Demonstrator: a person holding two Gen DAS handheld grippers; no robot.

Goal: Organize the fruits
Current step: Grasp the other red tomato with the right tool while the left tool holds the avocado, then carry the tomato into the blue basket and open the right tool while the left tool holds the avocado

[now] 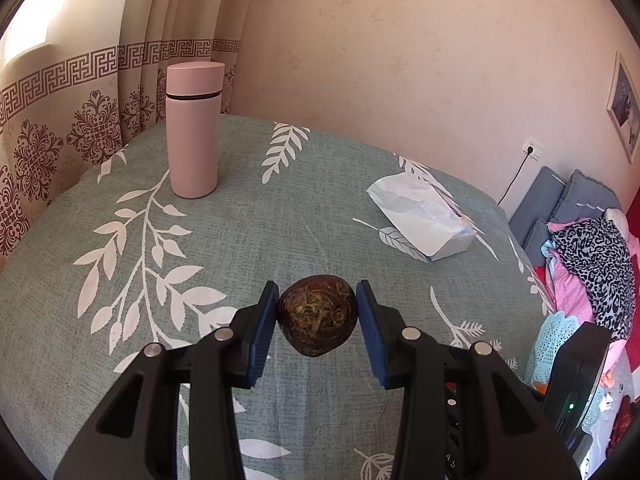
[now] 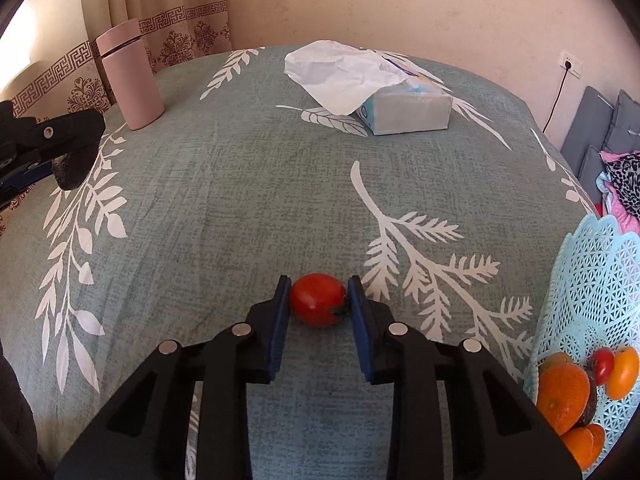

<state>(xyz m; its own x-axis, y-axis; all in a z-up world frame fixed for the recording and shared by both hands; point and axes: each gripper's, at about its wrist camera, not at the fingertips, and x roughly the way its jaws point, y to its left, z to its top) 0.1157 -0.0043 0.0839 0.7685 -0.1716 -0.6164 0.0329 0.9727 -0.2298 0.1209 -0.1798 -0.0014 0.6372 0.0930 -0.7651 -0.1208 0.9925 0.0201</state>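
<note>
- Right hand-held gripper [image 2: 318, 300] clamped on a small red tomato [image 2: 317, 300], blue pads touching both flanks, fruit apparently sitting on the counter [image 2: 240, 200] with its leafy stem end turned toward the right pad.
- Squeezed across the tomato's short width; long axis running roughly pad to pad, slightly tilted.
- Left hand-held gripper [image 1: 317, 312] holding a dark brown, rough-skinned fruit [image 1: 317, 314] in a fairly narrow grip, apparently lifted clear of the cloth; species hard to call.
- Key relation: pale blue lattice basket [image 2: 592, 280] lying off to the right of the tomato, near the counter's edge; a lift and a swing rightward looks like the coming move.
- Right hand clearly the nearer to the basket; left one well apart at the far left, seen side-on in the right view.
- In the left view, only a sliver of that basket at the lower right, behind the other tool's black body.
- Count, fruit in the basket: about three orange ones, one small red one, something dark tucked underneath, hard to tell.
- Count, fruit outside: two, one per grip.
- Count, clutter: one pink flask [image 1: 194, 128] upright at the back left, one tissue pack [image 2: 400, 108] with a sheet pulled out, far side.
- Risk, by judgement: soft tomato, so gentle pressure wanted.
</note>
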